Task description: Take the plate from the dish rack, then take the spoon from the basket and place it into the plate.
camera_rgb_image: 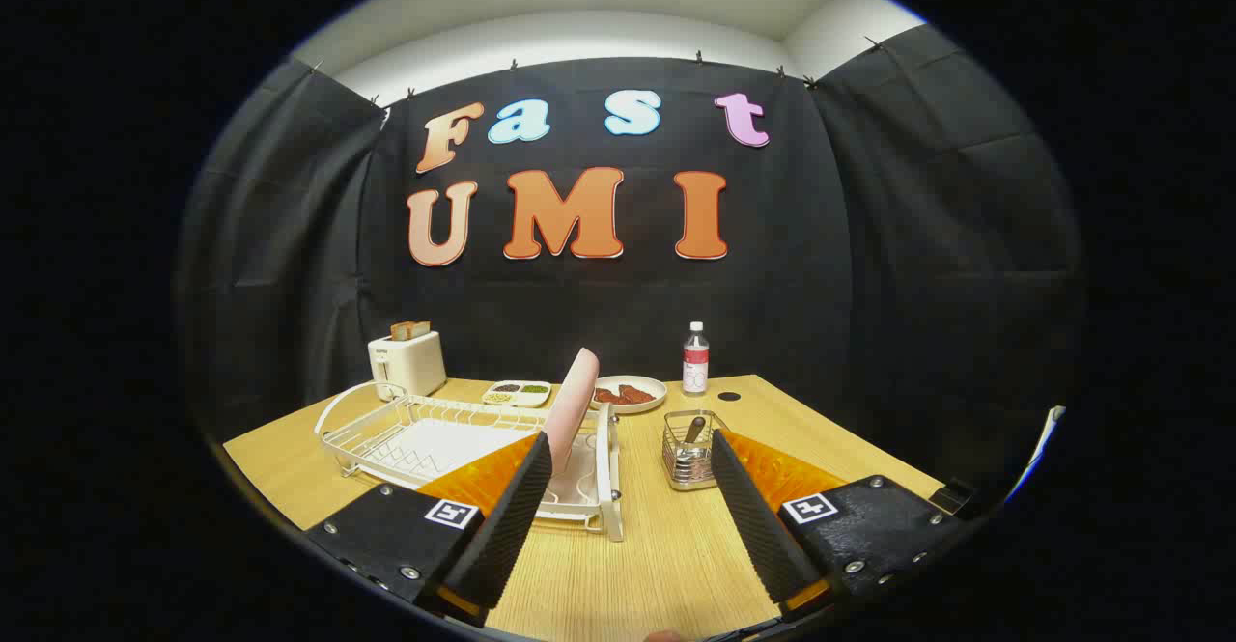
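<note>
1. Upright on its edge, the pink plate [572, 396] stands in the right-hand end of the white dish rack [386, 434], its long axis near vertical, leaning slightly right at the top.
2. Relative to the gripper [632, 468], the plate lies ahead and a little left, just beyond the left fingertip [537, 459].
3. Gripper state: fingers spread wide, holding nothing.
4. The spoon [693, 430] stands in the wire basket [688, 454], just beyond the right fingertip, beside the rack.
5. Toward the table's [657, 555] far edge: toaster [407, 360], divided dish [518, 393], plate of food [630, 394], bottle [695, 359].
6. Judgement: the first reach goes forward-left, the fingers closing across the plate's thin rim.
</note>
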### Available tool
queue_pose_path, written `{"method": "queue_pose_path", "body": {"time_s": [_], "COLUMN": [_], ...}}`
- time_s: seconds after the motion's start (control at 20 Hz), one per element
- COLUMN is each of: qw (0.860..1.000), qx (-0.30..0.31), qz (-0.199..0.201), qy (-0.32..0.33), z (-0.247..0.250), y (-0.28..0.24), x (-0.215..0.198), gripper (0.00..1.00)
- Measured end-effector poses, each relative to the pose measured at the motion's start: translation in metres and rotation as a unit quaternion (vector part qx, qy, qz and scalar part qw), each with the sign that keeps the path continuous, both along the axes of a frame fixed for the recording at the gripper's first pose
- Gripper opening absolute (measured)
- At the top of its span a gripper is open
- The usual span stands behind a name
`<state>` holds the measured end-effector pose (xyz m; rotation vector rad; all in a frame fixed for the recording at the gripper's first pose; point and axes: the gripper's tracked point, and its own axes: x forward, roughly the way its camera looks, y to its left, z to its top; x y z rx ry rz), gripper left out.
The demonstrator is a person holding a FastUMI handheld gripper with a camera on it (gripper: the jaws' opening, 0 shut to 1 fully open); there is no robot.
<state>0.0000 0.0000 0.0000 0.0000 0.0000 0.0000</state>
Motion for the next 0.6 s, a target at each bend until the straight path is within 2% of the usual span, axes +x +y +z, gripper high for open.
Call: {"method": "queue_pose_path", "body": {"time_s": [0.6], "qw": [1.0], "qx": [0.004], "qz": [-0.009], "qy": [0.009], "z": [-0.008], "y": [-0.01], "x": [-0.003], "gripper": [0.99]}}
